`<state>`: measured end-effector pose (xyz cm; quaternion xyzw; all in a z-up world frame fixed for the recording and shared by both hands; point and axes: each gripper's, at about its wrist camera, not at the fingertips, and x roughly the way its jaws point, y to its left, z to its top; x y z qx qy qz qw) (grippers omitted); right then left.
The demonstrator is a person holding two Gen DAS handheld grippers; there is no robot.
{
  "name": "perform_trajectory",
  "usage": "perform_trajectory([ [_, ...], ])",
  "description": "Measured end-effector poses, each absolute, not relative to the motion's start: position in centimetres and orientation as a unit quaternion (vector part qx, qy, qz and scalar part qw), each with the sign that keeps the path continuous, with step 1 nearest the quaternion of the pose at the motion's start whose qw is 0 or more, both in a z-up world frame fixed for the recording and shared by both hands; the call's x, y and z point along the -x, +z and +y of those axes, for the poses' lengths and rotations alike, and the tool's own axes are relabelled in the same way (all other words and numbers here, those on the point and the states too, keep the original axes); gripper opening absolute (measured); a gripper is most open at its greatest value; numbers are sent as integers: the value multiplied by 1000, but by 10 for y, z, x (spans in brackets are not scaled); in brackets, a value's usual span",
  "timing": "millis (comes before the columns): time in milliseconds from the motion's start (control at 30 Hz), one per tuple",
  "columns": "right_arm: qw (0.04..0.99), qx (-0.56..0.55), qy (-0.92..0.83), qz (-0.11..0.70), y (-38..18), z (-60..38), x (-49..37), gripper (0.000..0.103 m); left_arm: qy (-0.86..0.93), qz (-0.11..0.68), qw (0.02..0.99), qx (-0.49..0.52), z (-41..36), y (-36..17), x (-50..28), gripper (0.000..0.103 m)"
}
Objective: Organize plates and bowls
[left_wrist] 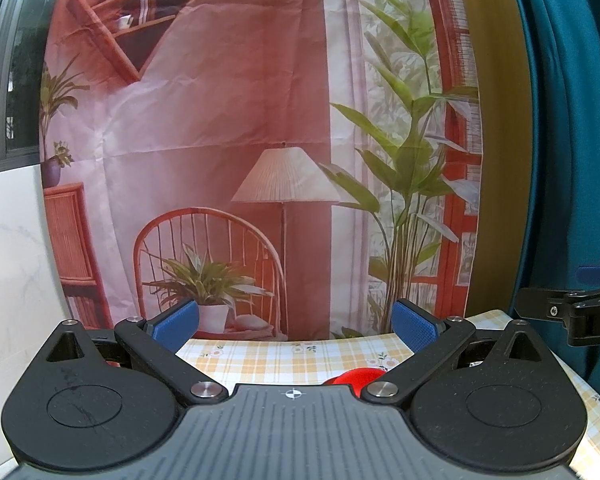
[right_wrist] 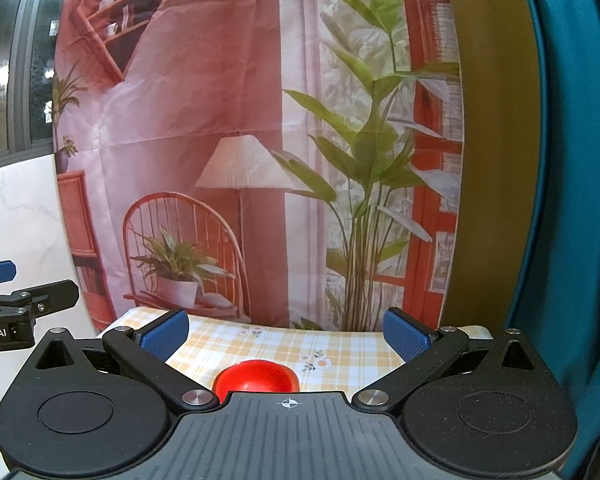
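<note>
Progress looks like zero: no plate or bowl held, nothing seen stacked. Only task item visible is one red bowl (right_wrist: 256, 376) on the checked counter (right_wrist: 340, 352), close in front of the right claw (right_wrist: 286, 334) and partly hidden by its body; left view catches just its rim (left_wrist: 356, 378) low and right of centre. Other plates, if any, are out of frame. Left claw (left_wrist: 296, 322) and right claw are both spread wide, empty, held level above the near counter edge, side by side, aimed at the printed backdrop (left_wrist: 220, 120). Likely next: pitch down to reach the bowl.
</note>
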<state>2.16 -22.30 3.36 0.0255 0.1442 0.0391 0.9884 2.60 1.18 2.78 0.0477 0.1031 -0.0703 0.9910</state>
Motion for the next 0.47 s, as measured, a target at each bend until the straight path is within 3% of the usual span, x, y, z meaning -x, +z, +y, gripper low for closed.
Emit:
perform_trajectory([
  [467, 988, -28, 39, 146, 30, -223, -22, 103, -68, 101, 992, -45, 13, 26, -25, 103],
])
